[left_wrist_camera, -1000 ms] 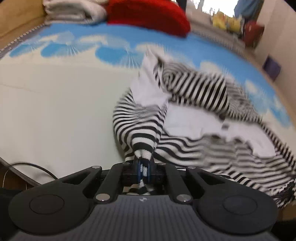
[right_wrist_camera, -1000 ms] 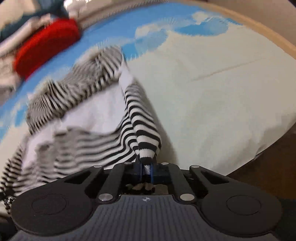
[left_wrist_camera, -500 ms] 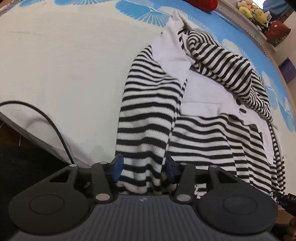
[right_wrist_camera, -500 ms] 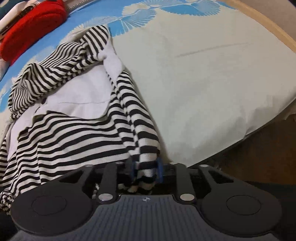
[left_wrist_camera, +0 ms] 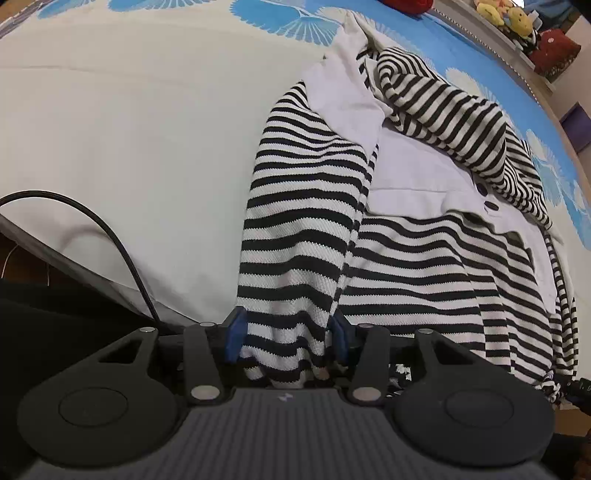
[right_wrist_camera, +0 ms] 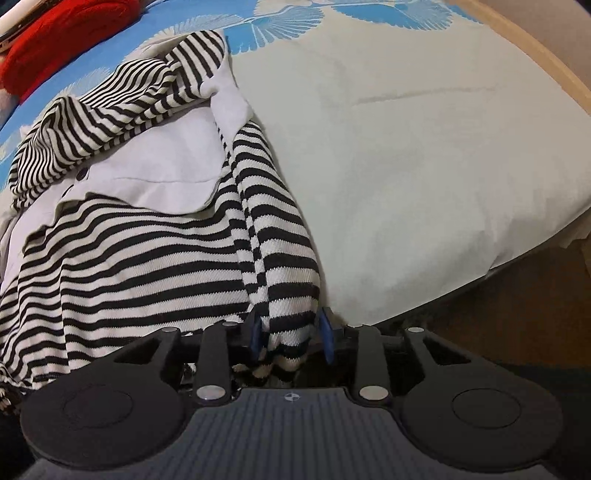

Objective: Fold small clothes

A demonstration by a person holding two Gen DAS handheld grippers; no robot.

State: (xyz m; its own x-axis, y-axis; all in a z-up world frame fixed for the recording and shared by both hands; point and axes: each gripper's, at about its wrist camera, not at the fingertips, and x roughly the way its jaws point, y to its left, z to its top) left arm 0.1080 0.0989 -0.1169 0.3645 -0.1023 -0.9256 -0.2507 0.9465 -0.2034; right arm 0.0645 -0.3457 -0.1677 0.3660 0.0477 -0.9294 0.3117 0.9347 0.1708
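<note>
A black-and-white striped top [left_wrist_camera: 413, 258] with white panels lies spread on the bed, its hem at the near edge; it also shows in the right wrist view [right_wrist_camera: 140, 243]. My left gripper [left_wrist_camera: 286, 339] is open, its blue pads apart on either side of the left striped sleeve cuff [left_wrist_camera: 291, 295], which lies slack between them. My right gripper [right_wrist_camera: 291, 332] is open too, with the right sleeve cuff [right_wrist_camera: 288, 280] loose between its pads. The far sleeve parts are bunched near the collar.
The bed sheet [left_wrist_camera: 129, 129] is cream with blue fan prints at the far side. A black cable [left_wrist_camera: 110, 236] hangs over the bed's near left edge. A red cushion [right_wrist_camera: 62, 40] lies at the far side. Plush toys [left_wrist_camera: 506, 14] sit beyond the bed.
Both grippers went from shut on the sleeve cuffs to open. The lifted garment came down and now lies flat on the bed. Both grippers sit lower at the bed's near edge.
</note>
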